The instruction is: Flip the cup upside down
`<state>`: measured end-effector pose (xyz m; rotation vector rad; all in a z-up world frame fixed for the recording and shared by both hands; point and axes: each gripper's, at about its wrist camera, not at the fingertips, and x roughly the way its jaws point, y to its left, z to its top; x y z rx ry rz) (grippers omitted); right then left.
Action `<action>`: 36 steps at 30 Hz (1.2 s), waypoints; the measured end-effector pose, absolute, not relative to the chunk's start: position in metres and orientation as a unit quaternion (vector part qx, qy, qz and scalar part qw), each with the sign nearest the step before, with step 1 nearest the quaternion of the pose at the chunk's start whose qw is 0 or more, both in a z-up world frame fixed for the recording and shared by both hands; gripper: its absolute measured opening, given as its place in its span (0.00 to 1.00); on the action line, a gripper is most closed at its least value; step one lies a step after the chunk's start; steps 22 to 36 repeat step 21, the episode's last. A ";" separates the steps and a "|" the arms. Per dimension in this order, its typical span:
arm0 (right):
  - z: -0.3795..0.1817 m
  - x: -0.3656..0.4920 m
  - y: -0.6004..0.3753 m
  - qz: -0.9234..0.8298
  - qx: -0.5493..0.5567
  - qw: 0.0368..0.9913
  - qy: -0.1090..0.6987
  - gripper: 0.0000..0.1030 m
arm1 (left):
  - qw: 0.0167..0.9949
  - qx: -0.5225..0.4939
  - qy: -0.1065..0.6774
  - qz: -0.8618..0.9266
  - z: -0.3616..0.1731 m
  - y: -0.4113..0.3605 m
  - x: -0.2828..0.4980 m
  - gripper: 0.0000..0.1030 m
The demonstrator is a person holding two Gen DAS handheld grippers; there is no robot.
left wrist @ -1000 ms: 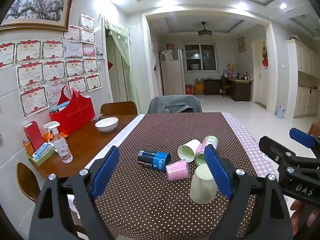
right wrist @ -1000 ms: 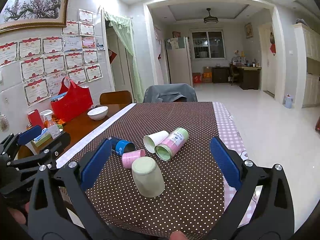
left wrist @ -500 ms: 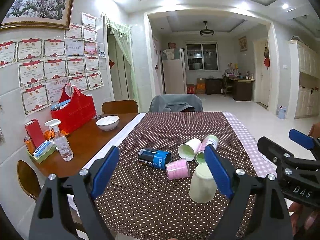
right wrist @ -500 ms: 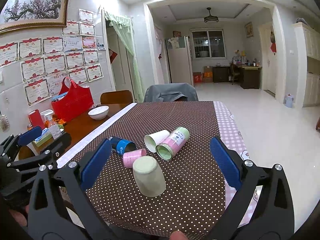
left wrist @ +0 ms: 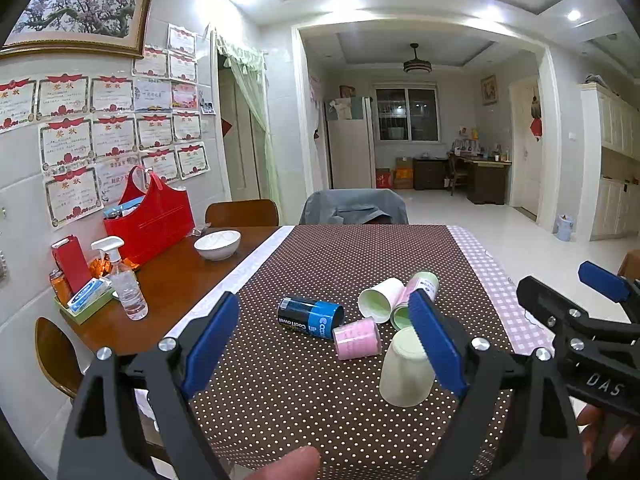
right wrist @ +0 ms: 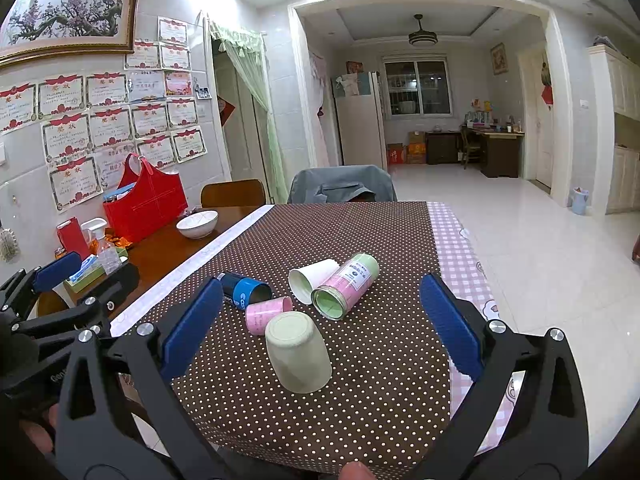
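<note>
On the dotted brown cloth [right wrist: 380,380] near the worktop's front edge, the pale green cup [right wrist: 298,354] is standing upside down, base up, mouth flat on the cloth, its long axis running upright with a slight lean. The right gripper [right wrist: 320,332] is hanging just in front of it with its blue fingers [right wrist: 448,328] spread wide, nothing between them, the cup sitting in the open gap without touching either one. The left gripper [left wrist: 324,346] is also holding its fingers [left wrist: 210,342] wide apart and is gripping nothing; in its view the right-hand finger is covering part of the cup [left wrist: 404,372].

Behind the cup, 4 others are lying on their sides in a tight cluster: a pink cup [right wrist: 266,314] just beside it, a blue-and-black can [right wrist: 246,290], a white cup [right wrist: 312,280] with its mouth facing the cameras, and a pink-and-green can [right wrist: 346,286]. The cloth is showing bare room to the right of the cup and toward the far end, where a chair draped in grey [right wrist: 342,186] is closing off the worktop. To the left, bare wood [left wrist: 172,276] is carrying a white bowl [left wrist: 218,242], a spray bottle [left wrist: 124,280] and a red bag [left wrist: 154,216].

The near edge of the worktop is cut off by the gripper frames, and print on the cans is too small to read fully.
</note>
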<state>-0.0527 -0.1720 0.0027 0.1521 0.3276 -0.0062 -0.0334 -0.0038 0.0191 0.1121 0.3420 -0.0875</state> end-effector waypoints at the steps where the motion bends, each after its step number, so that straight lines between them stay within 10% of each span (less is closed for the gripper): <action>1: 0.003 -0.053 -0.172 -0.003 0.075 0.984 0.163 0.94 | 0.983 0.056 0.170 -0.044 0.019 -0.004 -0.034 0.83; 36: -0.001 -0.050 -0.172 0.000 0.078 0.983 0.166 0.94 | 0.984 0.053 0.167 -0.044 0.018 -0.001 -0.033 0.83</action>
